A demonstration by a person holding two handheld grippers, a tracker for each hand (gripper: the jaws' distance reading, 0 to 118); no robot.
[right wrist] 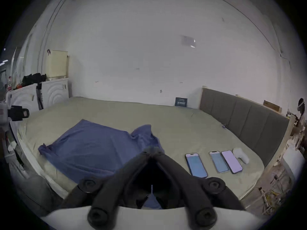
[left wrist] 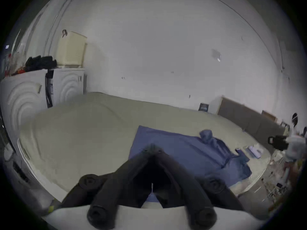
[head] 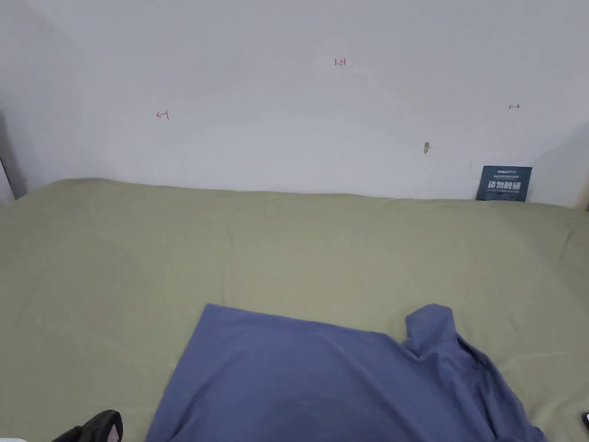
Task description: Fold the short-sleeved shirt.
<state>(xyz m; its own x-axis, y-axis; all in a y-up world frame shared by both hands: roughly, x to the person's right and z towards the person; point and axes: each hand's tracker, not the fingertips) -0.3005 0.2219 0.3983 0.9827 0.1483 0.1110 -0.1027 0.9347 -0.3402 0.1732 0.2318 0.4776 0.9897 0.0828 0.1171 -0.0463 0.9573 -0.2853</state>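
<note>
Our left claw (left wrist: pixel 152 148) and right claw (right wrist: pixel 152 150) are both closed, empty, above the soft blue cotton short-sleeved shirt (head: pixel 322 385) at lower centre; we judge it light and limp, best pinched at its hem corners.

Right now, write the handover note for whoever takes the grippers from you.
Left gripper: jaws shut, empty, above the shirt.
Right gripper: jaws shut, empty, near the shirt's rumpled end.
Blue shirt: spread on the green bed, one sleeve bunched up.
Three phones lie to the shirt's right on the bed.
Done: shirt laid out, no fold visible.
Left: flatten the sleeve, fold.
</note>
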